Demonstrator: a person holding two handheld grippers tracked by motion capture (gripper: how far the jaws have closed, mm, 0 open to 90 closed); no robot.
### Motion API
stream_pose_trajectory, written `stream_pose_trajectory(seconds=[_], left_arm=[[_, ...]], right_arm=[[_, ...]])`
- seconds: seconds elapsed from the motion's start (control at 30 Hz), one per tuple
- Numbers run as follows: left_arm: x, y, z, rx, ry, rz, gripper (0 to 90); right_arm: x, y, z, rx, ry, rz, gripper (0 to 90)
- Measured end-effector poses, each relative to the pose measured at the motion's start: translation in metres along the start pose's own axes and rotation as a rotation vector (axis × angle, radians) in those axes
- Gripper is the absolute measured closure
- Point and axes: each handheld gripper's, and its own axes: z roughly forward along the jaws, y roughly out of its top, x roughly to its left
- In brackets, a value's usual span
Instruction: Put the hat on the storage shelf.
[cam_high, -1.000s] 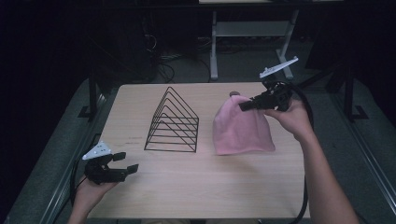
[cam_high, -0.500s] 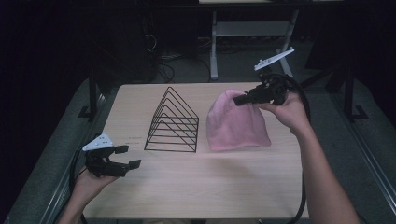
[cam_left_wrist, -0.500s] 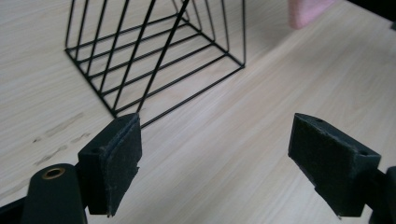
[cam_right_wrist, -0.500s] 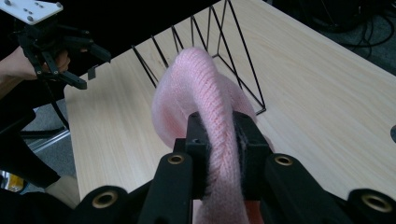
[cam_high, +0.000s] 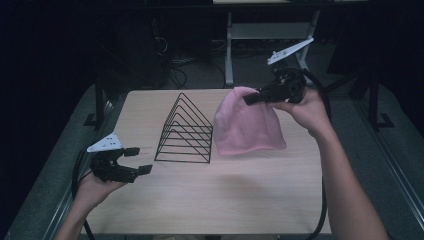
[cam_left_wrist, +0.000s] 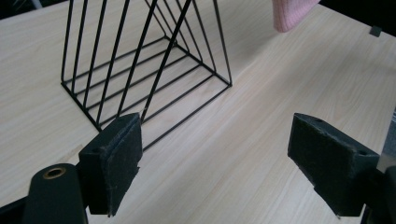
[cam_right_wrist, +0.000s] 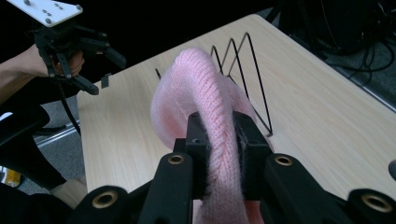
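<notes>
Two fingers of right gripper (cam_high: 248, 99) clamp pink knit hat (cam_high: 247, 125) above table (cam_high: 240, 200).

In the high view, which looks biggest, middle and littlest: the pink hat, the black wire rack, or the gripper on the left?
1. Pink hat: looks biggest, though it hangs lifted nearer the camera, so that is a bit unsure.
2. Wire rack: close behind the hat.
3. Left gripper: clearly littlest.

Pale wooden table (cam_high: 240, 200), dark room
</notes>
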Motion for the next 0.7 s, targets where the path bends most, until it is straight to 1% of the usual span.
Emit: stream_pose_trajectory(seconds=[0.17, 0.23, 0.37, 0.47, 0.57, 0.7], left_arm=[[-0.003, 0.011, -0.006, -0.004, -0.004, 0.013, 17.8], [-0.003, 0.015, -0.008, -0.003, 0.001, 0.026, 17.8], [-0.004, 0.021, -0.01, -0.003, -0.009, 0.032, 17.8], [-0.006, 0.024, -0.01, 0.001, -0.016, 0.04, 17.8], [-0.006, 0.028, -0.01, 0.004, -0.025, 0.048, 17.8], [-0.006, 0.033, -0.006, 0.013, -0.034, 0.065, 17.8]], right_arm=[[0.008, 0.014, -0.003, -0.015, 0.013, -0.026, 78.1], [0.012, 0.019, -0.004, -0.018, 0.012, -0.041, 78.0], [0.017, 0.029, -0.003, -0.019, 0.011, -0.06, 78.1], [0.022, 0.035, -0.001, -0.018, 0.016, -0.081, 78.0], [0.026, 0.041, 0.002, -0.014, 0.024, -0.082, 78.1], [0.031, 0.051, 0.008, 0.0, 0.029, -0.1, 78.0]])
